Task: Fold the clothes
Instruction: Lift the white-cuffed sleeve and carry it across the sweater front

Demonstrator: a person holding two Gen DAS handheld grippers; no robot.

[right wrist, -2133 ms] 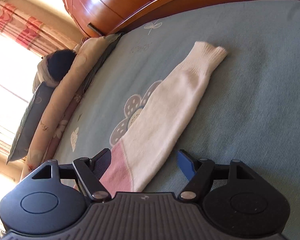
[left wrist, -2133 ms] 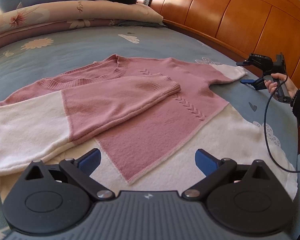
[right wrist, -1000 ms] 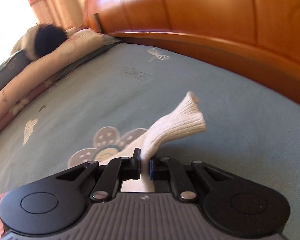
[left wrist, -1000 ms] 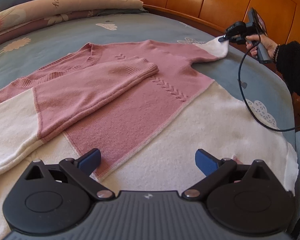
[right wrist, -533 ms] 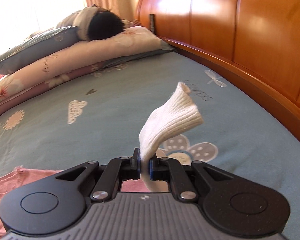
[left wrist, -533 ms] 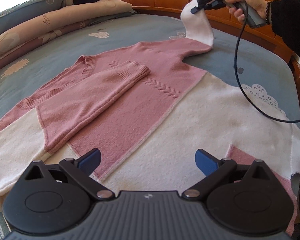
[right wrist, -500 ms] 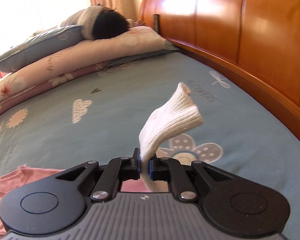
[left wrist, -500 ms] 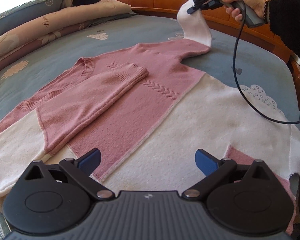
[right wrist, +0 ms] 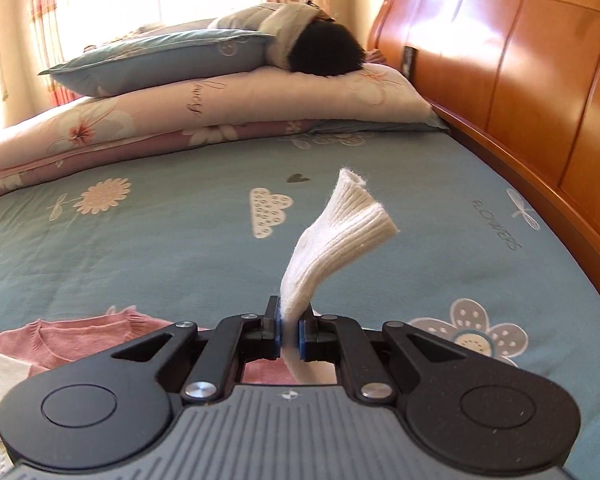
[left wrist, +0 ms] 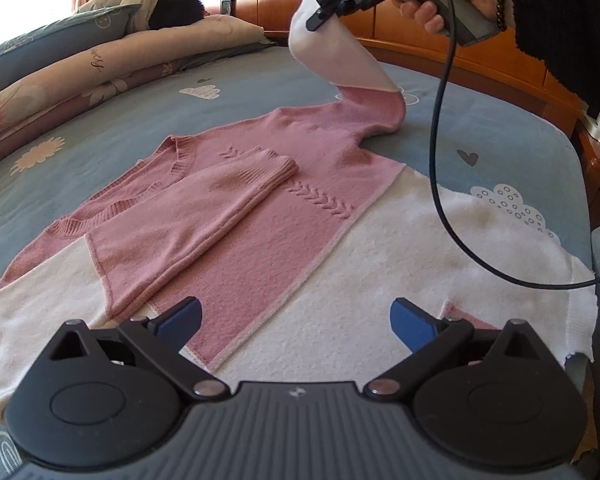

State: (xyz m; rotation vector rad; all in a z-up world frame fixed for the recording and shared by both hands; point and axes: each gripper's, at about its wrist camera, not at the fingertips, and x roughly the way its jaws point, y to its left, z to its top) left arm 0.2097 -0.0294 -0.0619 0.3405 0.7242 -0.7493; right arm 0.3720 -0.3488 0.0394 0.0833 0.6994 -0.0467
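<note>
A pink and white knit sweater lay spread front-up on the bed, its white hem nearest the left wrist camera. One pink sleeve was folded diagonally across the chest, its ribbed cuff just beside the braided stitch down the front. The other sleeve rose off the blue patterned sheet, pink at the shoulder and white toward the end. The right tongs were closed tight on this white sleeve just behind its ribbed cuff, which stuck up past the blue pads and curled over. In the left wrist view the right tongs hung above the far side of the sweater, a black cable trailing down from them. The left tongs stood wide apart, holding nothing, over the white lower part of the sweater. Pillows were stacked at the far end of the bed, beside the wooden headboard.
</note>
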